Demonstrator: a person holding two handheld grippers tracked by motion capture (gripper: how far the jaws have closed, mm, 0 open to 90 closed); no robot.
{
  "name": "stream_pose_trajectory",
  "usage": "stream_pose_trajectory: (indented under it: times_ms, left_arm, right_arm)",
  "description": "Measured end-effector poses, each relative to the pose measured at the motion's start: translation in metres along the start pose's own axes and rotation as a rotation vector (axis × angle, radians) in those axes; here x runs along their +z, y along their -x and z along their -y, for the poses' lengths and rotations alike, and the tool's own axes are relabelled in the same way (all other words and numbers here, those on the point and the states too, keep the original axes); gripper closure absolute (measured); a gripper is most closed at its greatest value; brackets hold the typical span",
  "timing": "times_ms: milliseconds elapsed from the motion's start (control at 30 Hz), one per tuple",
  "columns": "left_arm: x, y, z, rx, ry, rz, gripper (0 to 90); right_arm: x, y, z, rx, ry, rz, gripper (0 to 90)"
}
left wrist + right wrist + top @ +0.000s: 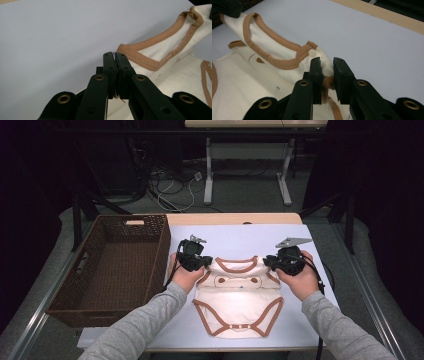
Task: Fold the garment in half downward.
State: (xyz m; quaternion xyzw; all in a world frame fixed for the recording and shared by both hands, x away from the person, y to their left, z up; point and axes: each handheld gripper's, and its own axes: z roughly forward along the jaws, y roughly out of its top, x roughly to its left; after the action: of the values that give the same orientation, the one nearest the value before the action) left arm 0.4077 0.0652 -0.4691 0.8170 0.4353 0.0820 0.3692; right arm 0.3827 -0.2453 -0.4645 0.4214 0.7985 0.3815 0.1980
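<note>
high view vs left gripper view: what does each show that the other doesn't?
High view alone: the brown woven basket left of the garment, both hands, the right gripper at the other shoulder, and the snap crotch. Left gripper view alone: the left gripper with jaws pressed shut on the shoulder edge, plus stitching on the tan trim. Both: the cream baby bodysuit with tan trim lying on the pale lavender table top.

A tall wicker basket (pixel 150 251) stands just beside the left gripper (pixel 204 264), walling off that side of the table (pixel 235 237). Bare tabletop lies open beyond both grippers and to the outside of the right gripper (pixel 270 262). A baby bodysuit (pixel 239 306) covers the middle between them.
</note>
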Motion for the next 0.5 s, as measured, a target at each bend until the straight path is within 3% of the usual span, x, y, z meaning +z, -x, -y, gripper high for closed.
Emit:
stream_pose_trajectory:
  times_ms: [267,500]
  left_arm:
    - [-0.007,0.004,0.011,0.003,0.011,0.028,87.9]
    - [-0.009,0.008,0.021,-0.017,0.023,0.049,87.9]
  right_arm:
    - [-0.01,-0.006,0.012,-0.013,0.004,-0.017,77.8]
    - [-0.013,-0.011,0.024,-0.005,0.013,-0.028,77.8]
